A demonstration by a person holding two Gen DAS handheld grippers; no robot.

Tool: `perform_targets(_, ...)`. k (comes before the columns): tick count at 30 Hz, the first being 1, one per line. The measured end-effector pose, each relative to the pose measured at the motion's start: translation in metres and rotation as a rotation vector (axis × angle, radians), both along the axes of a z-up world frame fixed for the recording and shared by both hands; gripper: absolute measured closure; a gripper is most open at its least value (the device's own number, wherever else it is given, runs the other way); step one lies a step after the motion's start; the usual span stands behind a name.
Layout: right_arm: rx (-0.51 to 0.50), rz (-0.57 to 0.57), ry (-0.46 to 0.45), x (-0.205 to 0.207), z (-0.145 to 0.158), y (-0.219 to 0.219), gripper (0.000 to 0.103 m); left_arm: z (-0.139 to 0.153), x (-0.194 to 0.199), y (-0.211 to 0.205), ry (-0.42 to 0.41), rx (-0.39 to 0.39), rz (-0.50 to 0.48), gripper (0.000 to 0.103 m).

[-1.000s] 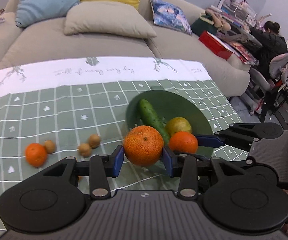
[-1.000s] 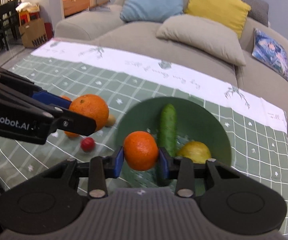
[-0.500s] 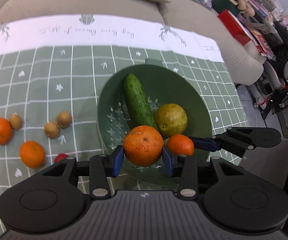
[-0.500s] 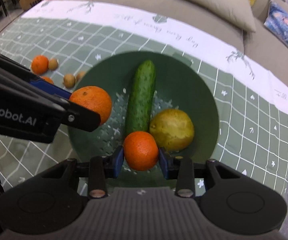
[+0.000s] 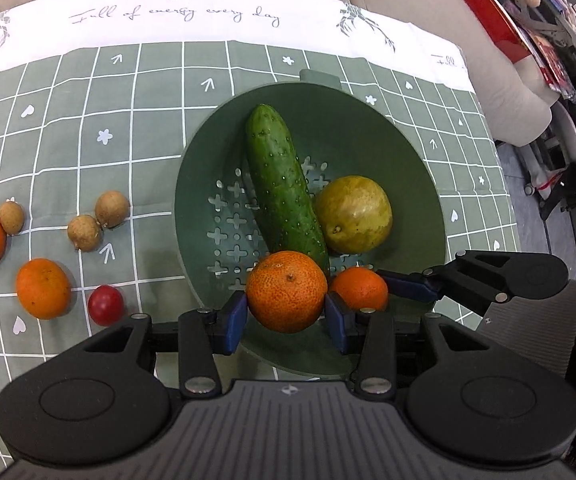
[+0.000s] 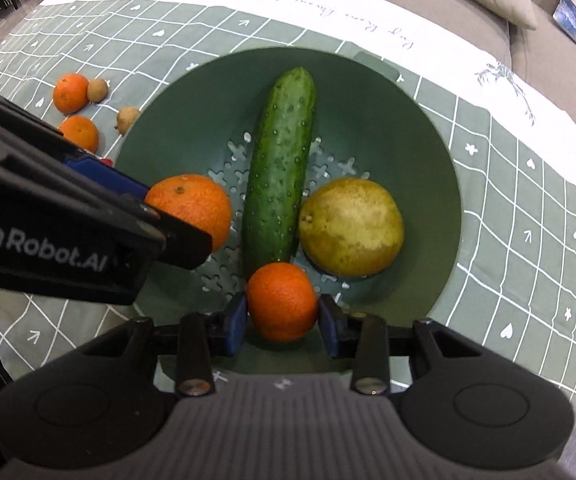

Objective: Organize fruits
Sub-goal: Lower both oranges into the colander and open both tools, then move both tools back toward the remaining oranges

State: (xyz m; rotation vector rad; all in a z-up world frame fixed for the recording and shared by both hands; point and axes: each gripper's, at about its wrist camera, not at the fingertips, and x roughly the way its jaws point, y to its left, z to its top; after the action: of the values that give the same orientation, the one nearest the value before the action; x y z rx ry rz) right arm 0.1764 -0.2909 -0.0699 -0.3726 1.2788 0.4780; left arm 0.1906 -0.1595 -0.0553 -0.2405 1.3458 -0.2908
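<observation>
The big orange [image 5: 286, 297] is pinched between the pads of the left tongs [image 5: 286, 316], held over the near part of the green colander bowl [image 5: 416, 152]. The smaller orange [image 6: 281, 301] is pinched the same way in the right tongs [image 6: 282, 322], just to the right of it, at the near end of the cucumber [image 6: 281, 164].

This looks like the drop-off step: both fruits are over the bowl and only need lowering and letting go. The next move calls for setting each down in a free spot, the big one on the bare perforated floor left of the cucumber, then spreading the tongs without knocking its neighbour.

Inside the bowl lie the cucumber and a yellow-green pear [image 6: 352, 227] on its right. Out on the checked surface [image 5: 87, 112] wait two more oranges [image 5: 43, 288], three small brown fruits [image 5: 84, 233] and a little red one [image 5: 105, 305].
</observation>
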Motion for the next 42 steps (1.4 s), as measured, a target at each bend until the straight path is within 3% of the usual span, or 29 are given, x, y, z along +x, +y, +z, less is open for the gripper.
perform_targets(3,0.001,-0.001,0.005,0.0,-0.001,0.0,0.066,-0.002,-0.002,-0.001,-0.008,-0.002,-0.01,0.056)
perform_targets(6,0.001,-0.003,-0.009,0.0,0.003,0.0,0.056,-0.002,-0.001,0.001,-0.003,-0.012,-0.012,0.055)
perform_targets(21,0.072,-0.015,-0.129,-0.022,0.042,0.025,0.051,0.038,-0.022,0.04,-0.123,-0.051,-0.01,0.05)
perform_targets(30,0.182,-0.037,-0.233,-0.051,0.055,0.066,0.051,0.062,-0.054,0.084,-0.279,0.01,-0.041,0.05)
perform_targets(42,0.247,-0.08,-0.343,-0.088,0.045,0.126,0.051,0.049,-0.095,0.146,-0.356,0.119,-0.011,0.049)
